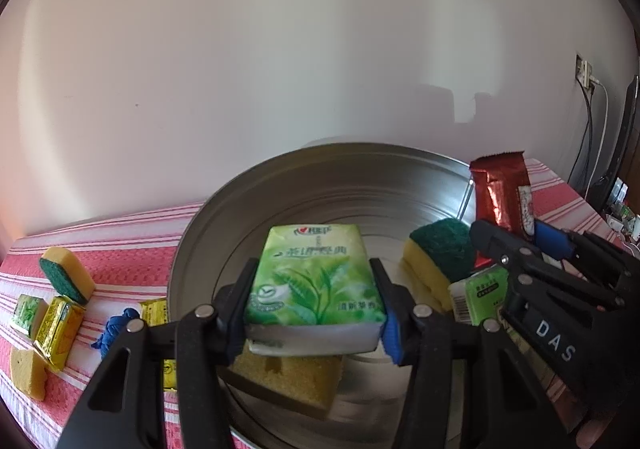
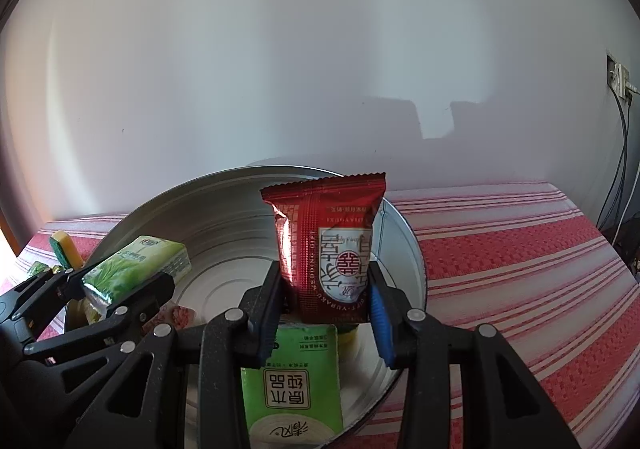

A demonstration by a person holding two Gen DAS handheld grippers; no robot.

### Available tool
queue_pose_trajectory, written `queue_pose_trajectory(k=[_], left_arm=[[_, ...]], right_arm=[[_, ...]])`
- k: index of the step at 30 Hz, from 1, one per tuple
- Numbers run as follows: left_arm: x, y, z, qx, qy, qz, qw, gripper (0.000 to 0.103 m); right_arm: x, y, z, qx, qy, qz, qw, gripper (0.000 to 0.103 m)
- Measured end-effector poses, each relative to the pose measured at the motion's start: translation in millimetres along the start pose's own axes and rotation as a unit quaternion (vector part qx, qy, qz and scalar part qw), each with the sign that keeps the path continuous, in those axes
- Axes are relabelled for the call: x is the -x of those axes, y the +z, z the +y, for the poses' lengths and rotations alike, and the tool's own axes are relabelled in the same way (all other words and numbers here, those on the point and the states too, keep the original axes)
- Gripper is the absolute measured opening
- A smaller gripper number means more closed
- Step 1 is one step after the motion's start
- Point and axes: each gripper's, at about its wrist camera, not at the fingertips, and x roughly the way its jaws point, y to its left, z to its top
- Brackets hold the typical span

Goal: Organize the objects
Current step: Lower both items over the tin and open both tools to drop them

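Steel round basin [image 1: 320, 173] sits near the striped cloth's back edge, left gripper [image 1: 314, 313] pinching a green tissue pack [image 1: 316, 281], right gripper [image 2: 326, 313] pinching a red foil packet [image 2: 328, 241], both over its half-open floor.

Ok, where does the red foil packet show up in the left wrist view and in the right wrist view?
Left wrist view: the red foil packet stands upright at the right, beyond the bowl's rim, clamped in the right gripper.
Right wrist view: the red foil packet fills the centre, upright between the jaws of the right gripper.
Shared landmark: the metal bowl on the red striped cloth.
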Motion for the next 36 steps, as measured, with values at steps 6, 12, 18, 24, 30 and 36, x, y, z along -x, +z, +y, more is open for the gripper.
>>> queue_pose_trajectory(k=[6,12,18,24,30,36], left_arm=[[-11.1,1.0,-5.4,0.002,0.011,0.017,0.9998,0.053],[-12.9,3.0,-12.0,0.0,0.023,0.024,0.9994,0.053],[-8.6,5.6,-14.6,0.0,0.035,0.017,0.9992,0.06],[6.7,10.3,-4.5,0.029,0.049,-0.007,0.9984,0.086],[23.8,12.7,-6.4,0.034,0.043,-0.033,0.9979,0.103],[38.5,12.3,-13.6,0.001,0.064,-0.061,0.9961,0.103]], right_arm=[[2.4,-0.3,5.2,0.011,0.001,0.002,1.0,0.042],[-4.4,3.6,2.1,0.013,0.008,0.013,1.0,0.042],[-2.3,5.3,0.8,0.012,0.018,0.012,1.0,0.05],[7.0,4.7,-2.0,-0.007,0.019,-0.013,1.0,0.061],[22.4,4.2,-22.3,-0.059,0.021,-0.053,0.997,0.08],[27.2,3.4,-22.8,-0.06,0.017,-0.061,0.996,0.08]])
